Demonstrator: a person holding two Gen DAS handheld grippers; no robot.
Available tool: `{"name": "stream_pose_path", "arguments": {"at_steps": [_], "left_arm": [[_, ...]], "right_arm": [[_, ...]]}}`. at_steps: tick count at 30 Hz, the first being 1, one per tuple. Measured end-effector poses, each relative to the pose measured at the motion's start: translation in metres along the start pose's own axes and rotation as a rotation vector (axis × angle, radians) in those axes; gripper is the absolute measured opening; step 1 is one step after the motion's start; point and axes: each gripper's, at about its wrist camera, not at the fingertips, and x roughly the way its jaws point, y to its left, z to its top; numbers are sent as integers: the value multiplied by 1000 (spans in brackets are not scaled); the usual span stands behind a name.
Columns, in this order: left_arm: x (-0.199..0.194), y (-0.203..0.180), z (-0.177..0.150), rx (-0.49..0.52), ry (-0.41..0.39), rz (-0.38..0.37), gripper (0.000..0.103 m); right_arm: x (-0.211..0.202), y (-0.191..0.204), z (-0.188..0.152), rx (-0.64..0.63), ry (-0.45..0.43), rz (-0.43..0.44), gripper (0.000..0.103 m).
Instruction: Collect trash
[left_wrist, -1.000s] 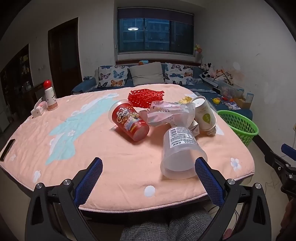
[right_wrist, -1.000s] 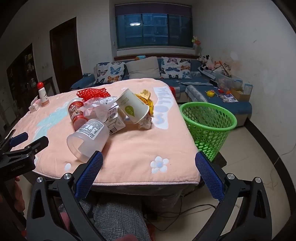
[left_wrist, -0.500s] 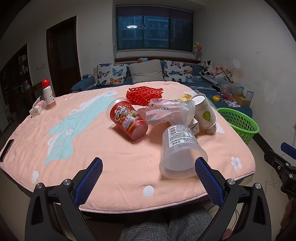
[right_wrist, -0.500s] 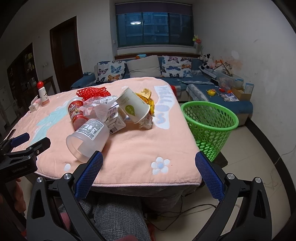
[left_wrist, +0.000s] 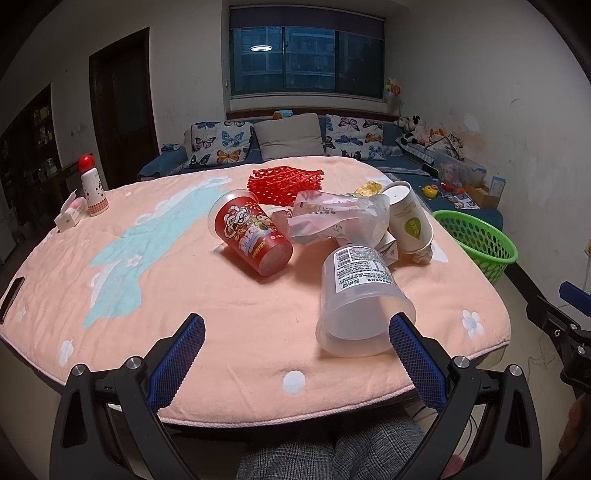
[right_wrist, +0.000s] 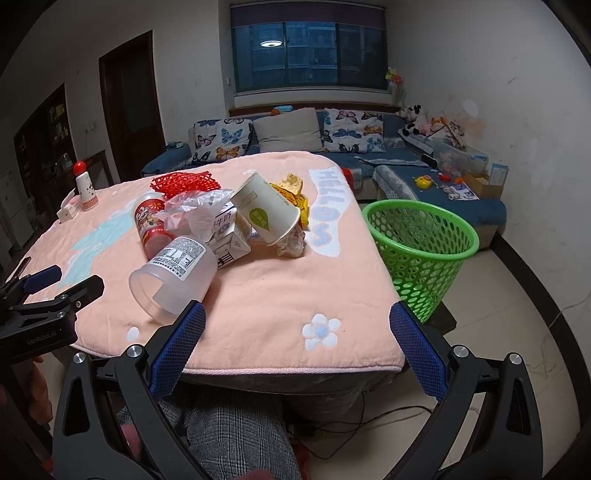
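A heap of trash lies on the pink tablecloth: a clear plastic cup on its side nearest me, a red printed cup, a crumpled plastic bag, a white paper cup, a milk carton and red plastic mesh. A green basket stands on the floor right of the table. My left gripper is open at the near table edge, its right finger close to the clear cup. My right gripper is open and holds nothing.
A white bottle with a red cap and a small box stand at the table's far left. A blue sofa with cushions runs behind the table. Grey checked trousers show below. Cables lie on the floor.
Both grippers have drifted slightly forward toward the table, so the trash looks a little nearer. Nothing on the table has moved and both stay open.
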Motion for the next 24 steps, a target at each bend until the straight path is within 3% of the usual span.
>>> {"name": "stream_pose_path", "arguments": {"at_steps": [24], "left_arm": [[19,4,12,6,46,-7,97]], "right_arm": [[14,-2,7,-8,19,7,99]]}}
